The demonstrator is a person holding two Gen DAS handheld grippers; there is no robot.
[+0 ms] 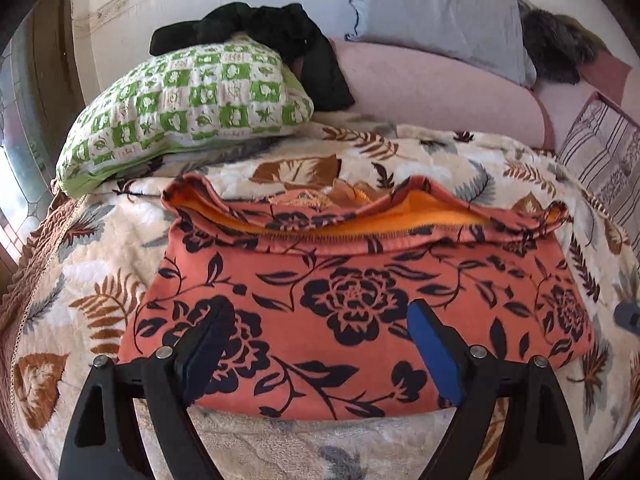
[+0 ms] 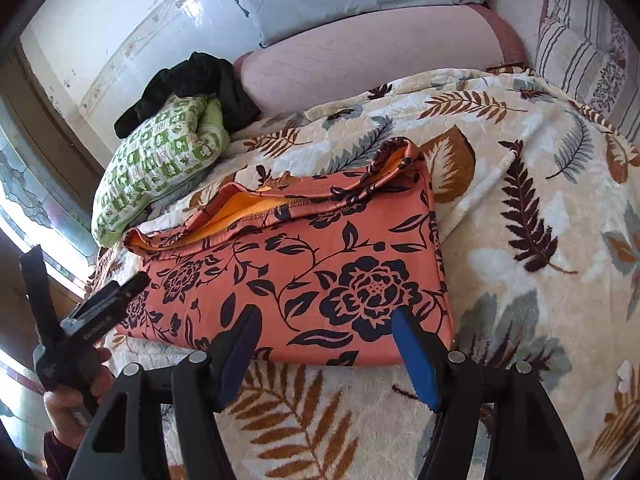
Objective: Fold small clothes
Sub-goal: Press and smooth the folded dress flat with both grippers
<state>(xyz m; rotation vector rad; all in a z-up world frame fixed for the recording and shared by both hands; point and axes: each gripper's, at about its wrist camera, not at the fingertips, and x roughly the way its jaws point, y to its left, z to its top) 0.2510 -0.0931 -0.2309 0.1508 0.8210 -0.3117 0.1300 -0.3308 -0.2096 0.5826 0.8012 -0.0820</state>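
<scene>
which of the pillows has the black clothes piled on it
The green-and-white checked pillow, at the left of the bed; the black clothes lie over its top. The grey pillow against the wall has none.

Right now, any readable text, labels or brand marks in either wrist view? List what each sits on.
Only one text: a small white print on the black body of the left tool, seen in the right wrist view, too small and blurred to read.
Orange floral folded garment, leaf-print cream blanket, green checked pillow: patterns only, no text.

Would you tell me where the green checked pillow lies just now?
In both views the green checked pillow lies at upper left on the leaf-print blanket, beyond the orange floral garment, with black clothing draped over it.
</scene>
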